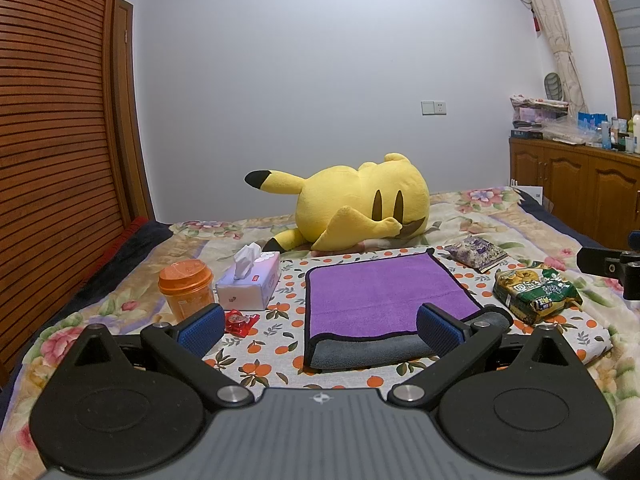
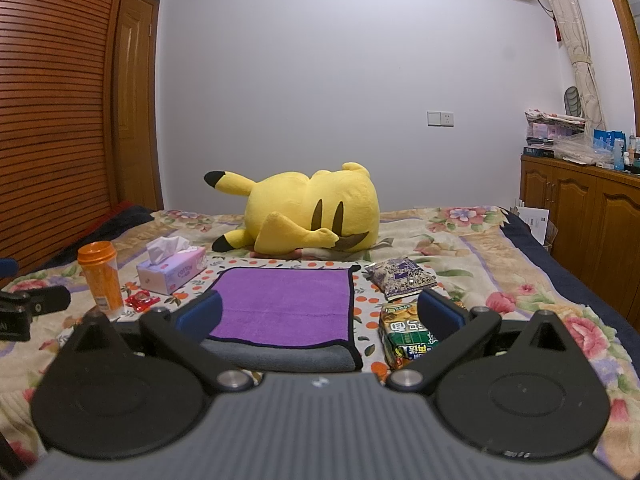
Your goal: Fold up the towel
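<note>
1. Judging progress: the towel (image 1: 384, 300) lies w/ its purple face up and a grey strip showing along the near edge, black trim around it. That looks to us like one fold already laid over, w/ the grey underside peeking out. Probably a further fold or a tidy-up is left; we can't tell how many folds are wanted.

2. The towel sits on the orange-print cloth (image 1: 280, 344) on the bed, in front of the yellow plush (image 1: 356, 208). Relative to the towel: tissue box (image 1: 250, 284) and orange cup (image 1: 186, 290) to its left, red wrapper (image 1: 240, 322) near its left front corner, green snack bag (image 1: 536, 292) to its right, purple packet (image 1: 476, 254) by its far right corner.

3. Our left gripper (image 1: 318, 328) hovers above the towel's near edge, fingers spread wide, nothing btwn them. One blue pad (image 1: 438, 330) appears over the towel's near right part; the other sits left of the towel over the cloth. Contact w/ the fabric: can't tell.

4. Our right gripper (image 2: 320, 316) is likewise spread wide and empty. The towel (image 2: 280, 308) shows btwn its fingers, near edge closest; its right finger overlaps the green snack bag (image 2: 404, 336) in view.

5. Neither gripper pinches fabric.
</note>
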A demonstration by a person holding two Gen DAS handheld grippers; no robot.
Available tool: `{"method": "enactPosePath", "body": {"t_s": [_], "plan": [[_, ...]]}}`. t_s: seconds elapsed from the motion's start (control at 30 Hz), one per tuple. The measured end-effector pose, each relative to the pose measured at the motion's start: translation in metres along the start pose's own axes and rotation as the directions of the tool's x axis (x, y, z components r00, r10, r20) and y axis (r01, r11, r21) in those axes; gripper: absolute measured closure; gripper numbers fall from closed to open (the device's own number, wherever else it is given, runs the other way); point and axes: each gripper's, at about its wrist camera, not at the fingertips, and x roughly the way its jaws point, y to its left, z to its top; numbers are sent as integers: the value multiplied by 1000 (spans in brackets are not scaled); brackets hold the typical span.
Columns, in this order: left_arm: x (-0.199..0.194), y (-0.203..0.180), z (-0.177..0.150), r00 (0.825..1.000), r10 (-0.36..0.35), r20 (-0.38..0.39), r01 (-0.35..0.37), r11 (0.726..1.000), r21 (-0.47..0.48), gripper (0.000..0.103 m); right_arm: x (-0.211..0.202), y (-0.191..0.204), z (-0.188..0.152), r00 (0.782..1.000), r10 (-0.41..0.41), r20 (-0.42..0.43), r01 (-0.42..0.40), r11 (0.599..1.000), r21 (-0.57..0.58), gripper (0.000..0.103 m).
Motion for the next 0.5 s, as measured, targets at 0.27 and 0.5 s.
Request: {"method": "enactPosePath", "body": {"t_s": [0.27,0.5], "plan": [[0,0,0,1000,1,-1,-1,1000,1,0,0,1,0,1000,0,0,0,1000,0,0],[0,0,0,1000,0,-2,0,1000,2,0,0,2,0,1000,1,-1,-1,1000,0,0]]}}
